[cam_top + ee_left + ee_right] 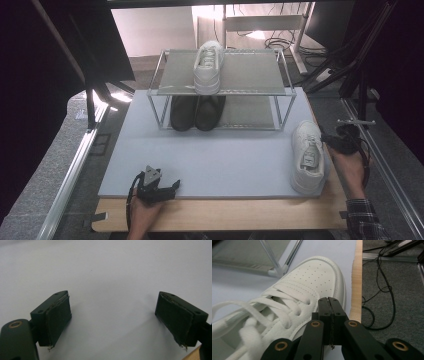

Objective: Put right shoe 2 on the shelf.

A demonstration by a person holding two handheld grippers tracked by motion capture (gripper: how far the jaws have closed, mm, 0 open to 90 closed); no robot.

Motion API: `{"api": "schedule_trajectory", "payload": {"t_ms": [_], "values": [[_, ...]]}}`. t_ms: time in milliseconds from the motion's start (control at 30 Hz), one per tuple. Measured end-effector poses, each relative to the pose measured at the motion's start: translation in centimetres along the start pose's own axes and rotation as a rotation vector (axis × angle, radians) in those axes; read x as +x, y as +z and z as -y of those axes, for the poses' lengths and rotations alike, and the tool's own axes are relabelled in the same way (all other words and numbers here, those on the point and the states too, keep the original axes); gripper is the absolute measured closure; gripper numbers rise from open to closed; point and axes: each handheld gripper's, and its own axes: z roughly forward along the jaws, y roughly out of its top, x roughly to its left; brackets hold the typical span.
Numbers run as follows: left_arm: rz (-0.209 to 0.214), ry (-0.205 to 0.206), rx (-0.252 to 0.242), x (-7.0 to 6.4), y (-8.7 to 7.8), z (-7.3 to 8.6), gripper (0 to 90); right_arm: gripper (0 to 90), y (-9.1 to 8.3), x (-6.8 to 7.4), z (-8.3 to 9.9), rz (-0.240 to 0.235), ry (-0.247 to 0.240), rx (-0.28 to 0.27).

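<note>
A white sneaker lies on the grey mat near its right edge, toe pointing away. My right gripper is just to its right, level with the laces. In the right gripper view the sneaker is large at the left, and my right gripper is shut with nothing between its jaws, beside the shoe's side. My left gripper rests at the mat's front left. In the left gripper view it stands open over bare mat. A matching white sneaker sits on the top shelf of the metal rack.
A pair of black shoes stands on the rack's lower shelf, left of centre. The wooden table edge runs along the front, and its right edge is close to the sneaker. Cables lie on the grey floor at the right.
</note>
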Motion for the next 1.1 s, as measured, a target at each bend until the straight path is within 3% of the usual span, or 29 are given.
{"api": "schedule_trajectory", "payload": {"t_ms": [133,300,433,1100], "values": [[-0.001,0.000,0.000,0.0,0.0,0.0,12.7,89.9,0.1,-0.3,0.1,-0.022,-0.002,0.000],[-0.001,-0.001,0.000,0.0,0.0,0.0,12.7,90.0,0.2,0.1,0.1,-0.008,-0.013,0.001],[-0.001,-0.001,0.000,0.0,0.0,0.0,12.7,90.0,0.2,0.3,0.2,-0.035,-0.006,-0.001],[-0.001,0.000,0.000,0.0,0.0,0.0,12.7,90.0,0.0,3.2,0.6,-0.087,-0.064,0.003]]}}
